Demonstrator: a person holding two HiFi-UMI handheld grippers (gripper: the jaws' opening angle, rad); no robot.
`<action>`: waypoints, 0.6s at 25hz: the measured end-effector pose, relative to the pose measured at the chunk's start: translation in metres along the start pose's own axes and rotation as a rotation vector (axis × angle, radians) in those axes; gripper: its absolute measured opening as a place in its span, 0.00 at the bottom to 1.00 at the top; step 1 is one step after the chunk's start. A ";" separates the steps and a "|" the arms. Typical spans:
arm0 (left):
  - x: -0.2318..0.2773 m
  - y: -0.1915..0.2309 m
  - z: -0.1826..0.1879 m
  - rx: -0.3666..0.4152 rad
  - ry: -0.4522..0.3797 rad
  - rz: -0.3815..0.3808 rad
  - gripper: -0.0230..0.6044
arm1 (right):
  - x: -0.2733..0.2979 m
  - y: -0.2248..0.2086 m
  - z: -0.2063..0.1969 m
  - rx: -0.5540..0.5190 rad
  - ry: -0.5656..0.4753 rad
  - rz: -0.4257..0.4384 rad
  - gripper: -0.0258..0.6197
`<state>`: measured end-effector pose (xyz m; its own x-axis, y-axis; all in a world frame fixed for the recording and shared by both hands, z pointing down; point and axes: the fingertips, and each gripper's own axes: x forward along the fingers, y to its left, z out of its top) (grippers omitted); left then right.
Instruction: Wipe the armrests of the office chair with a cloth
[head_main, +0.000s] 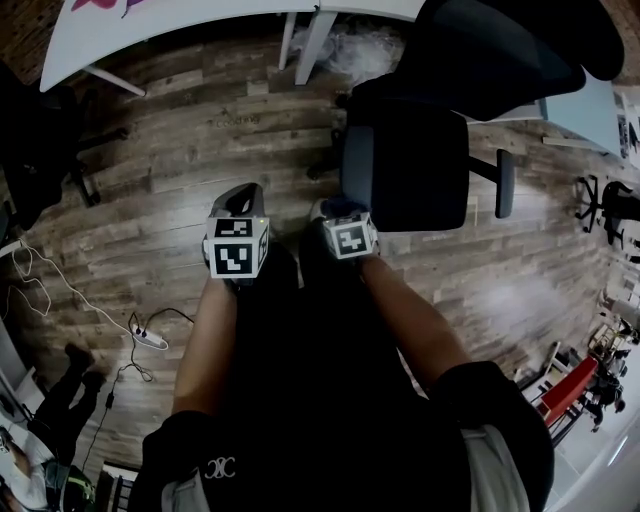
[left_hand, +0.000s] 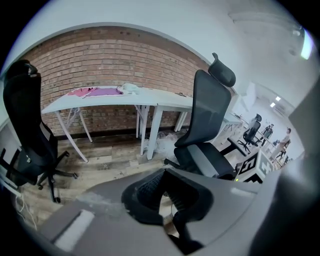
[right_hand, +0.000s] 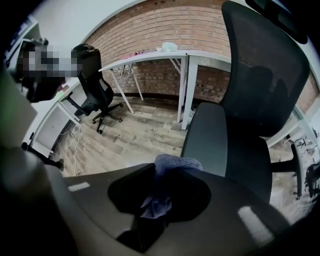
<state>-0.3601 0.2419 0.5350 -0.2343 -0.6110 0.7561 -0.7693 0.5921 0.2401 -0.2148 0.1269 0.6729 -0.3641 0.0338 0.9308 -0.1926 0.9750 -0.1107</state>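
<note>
Right gripper (right_hand: 159, 192): fingers were clamped on a bluish cloth (right_hand: 172, 164)
Cloth and fingers: the cloth was pinched between the two dark fingers; a thin fold was seen down in the gap, and a thicker bunch was pushed out past the fingertips
Cloth and chair: the bunched end was held at the near end of the grey armrest (right_hand: 207, 132) of the office chair (right_hand: 260, 90); whether cloth and pad were touching could not be told
Head view: the right gripper was seen at the near left corner of the chair's seat, just beside the near end of that armrest
Far armrest (head_main: 505, 183): seen at the opposite edge of the seat, well apart from both grippers
Left gripper (left_hand: 162, 176): fingertips were brought together, with nothing held between them; it was held over the wooden floor (head_main: 180, 150), beside the right gripper and apart from the chair
White desk (left_hand: 150, 102): set along the brick wall beyond the chair, with a pink item (left_hand: 95, 91) laid near its left end
Second black chair (left_hand: 27, 135): stood at the left edge of the left gripper view
</note>
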 end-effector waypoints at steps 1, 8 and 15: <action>0.000 -0.001 -0.001 -0.004 0.002 0.004 0.05 | 0.001 -0.002 0.002 -0.015 0.002 0.004 0.17; 0.000 -0.013 -0.009 -0.035 0.019 0.021 0.05 | 0.009 -0.006 0.033 -0.128 -0.031 0.047 0.17; 0.001 -0.025 -0.012 -0.043 0.028 0.064 0.05 | 0.019 -0.028 0.089 -0.239 -0.077 0.049 0.17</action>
<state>-0.3336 0.2325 0.5375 -0.2655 -0.5564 0.7874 -0.7269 0.6520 0.2157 -0.2972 0.0811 0.6624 -0.4377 0.0739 0.8961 0.0440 0.9972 -0.0608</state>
